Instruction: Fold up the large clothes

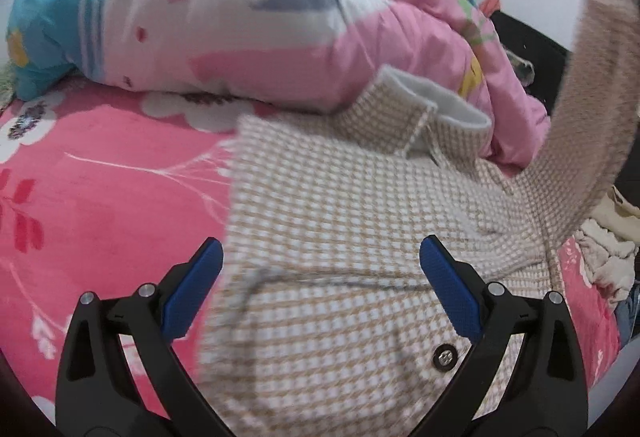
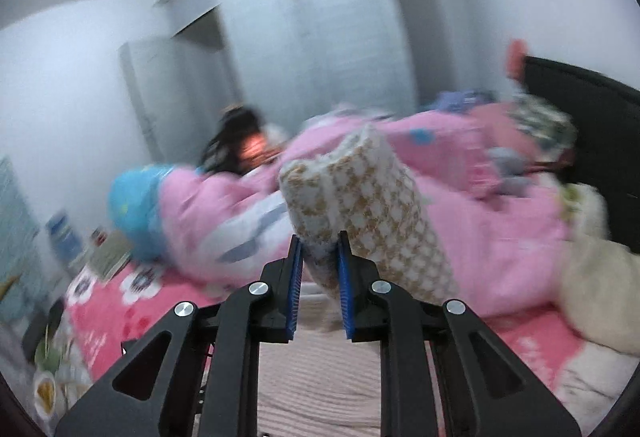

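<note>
While the houndstooth coat (image 1: 344, 221) lies spread flat on the pink floral bedsheet (image 1: 104, 189), its tan-and-white woven check looks coarse and thick, with a dark round button (image 1: 445, 357) near its lower edge and a pale plain lining showing at the turned-back collar (image 1: 436, 105). The coat's long axis runs from the near edge of the bed toward the heaped pink quilt (image 1: 224, 17), collar end farthest away. The left gripper (image 1: 320, 277) hovers over the coat with its blue ribbed pads spread wide, nothing between them. The right gripper (image 2: 319, 257) is clenched on a sleeve (image 2: 360, 193) of the coat, the fabric bunched into a thick roll rising past the pads; from the left wrist this sleeve (image 1: 592, 97) arcs up off the coat's right side. Left of the coat the sheet lies bare toward the bed's edge. The puffy, smooth quilt crowds the far side, and a cream garment (image 1: 604, 249) sits at the right edge. The right wrist view is heavily blurred.
</note>
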{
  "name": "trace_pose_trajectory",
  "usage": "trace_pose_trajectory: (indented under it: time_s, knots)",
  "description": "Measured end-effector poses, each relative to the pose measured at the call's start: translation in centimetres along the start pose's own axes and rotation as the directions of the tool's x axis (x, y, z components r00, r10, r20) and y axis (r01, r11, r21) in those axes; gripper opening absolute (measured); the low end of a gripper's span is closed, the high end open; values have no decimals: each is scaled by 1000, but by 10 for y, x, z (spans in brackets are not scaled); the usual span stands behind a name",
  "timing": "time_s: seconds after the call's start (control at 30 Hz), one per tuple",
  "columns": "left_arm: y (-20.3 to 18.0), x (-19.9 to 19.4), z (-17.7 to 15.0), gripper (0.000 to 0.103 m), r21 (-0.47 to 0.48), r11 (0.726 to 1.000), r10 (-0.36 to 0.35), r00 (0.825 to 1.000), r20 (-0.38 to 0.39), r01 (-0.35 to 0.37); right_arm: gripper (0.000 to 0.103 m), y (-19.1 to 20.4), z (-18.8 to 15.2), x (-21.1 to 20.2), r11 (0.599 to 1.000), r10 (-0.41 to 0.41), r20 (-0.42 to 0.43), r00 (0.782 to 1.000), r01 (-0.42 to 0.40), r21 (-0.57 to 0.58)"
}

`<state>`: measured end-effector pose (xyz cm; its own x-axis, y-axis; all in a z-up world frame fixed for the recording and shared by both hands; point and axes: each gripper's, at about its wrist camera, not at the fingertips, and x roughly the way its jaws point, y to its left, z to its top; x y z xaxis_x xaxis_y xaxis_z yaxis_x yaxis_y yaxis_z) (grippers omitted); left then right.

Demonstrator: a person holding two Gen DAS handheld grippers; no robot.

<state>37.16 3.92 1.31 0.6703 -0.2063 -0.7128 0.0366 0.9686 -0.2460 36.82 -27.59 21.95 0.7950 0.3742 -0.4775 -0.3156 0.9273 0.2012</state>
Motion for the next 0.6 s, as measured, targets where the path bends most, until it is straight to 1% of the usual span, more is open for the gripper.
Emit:
trace_pose_trajectory:
  time_s: [0.03,0.07,0.1,0.13,0.17,0.23,0.3,0.33,0.4,0.47,0.53,0.6]
  knots:
    - [6,-7,0,95,-6,1000,-1,1000,9,1,20,22,-14,32,999,41,-63,997,-43,-31]
    - [11,-12,-1,95,-10,1000,-4,1000,14,4,24,38,-26,55,995,77,-129,989,-84,-49]
    - [17,-16,-2,95,-9,1000,-15,1000,17,16,35,55,-45,85,990,107,-219,970,-123,-62]
    - [20,-19,-2,95,-5,1000,-21,1000,17,21,51,65,-60,101,988,116,-277,954,-140,-71]
    - [24,-20,-2,95,3,1000,-27,1000,16,27,55,70,-74,114,985,123,-323,938,-155,-75]
    - [29,-20,-4,95,10,999,-42,999,11,42,57,65,-99,128,983,133,-368,920,-171,-71]
    - [36,-18,-5,95,-2,998,-68,998,1,68,59,39,-112,126,987,129,-372,919,-155,-40]
    - [38,-15,-4,95,-8,997,-80,997,-2,80,61,19,-121,121,991,122,-371,920,-134,-5]
    - [40,-8,0,95,-19,993,-114,994,-3,113,62,-21,-134,112,995,99,-373,923,-85,53]
    - [40,-2,5,95,-34,988,-149,989,-2,148,62,-73,-148,101,994,40,-381,924,3,111]
    - [41,13,19,95,-78,977,-200,980,-4,199,62,-116,-161,91,984,-21,-398,917,89,153]
    - [42,32,35,91,-129,963,-243,970,-27,238,62,-154,-173,90,970,-71,-418,906,160,183]
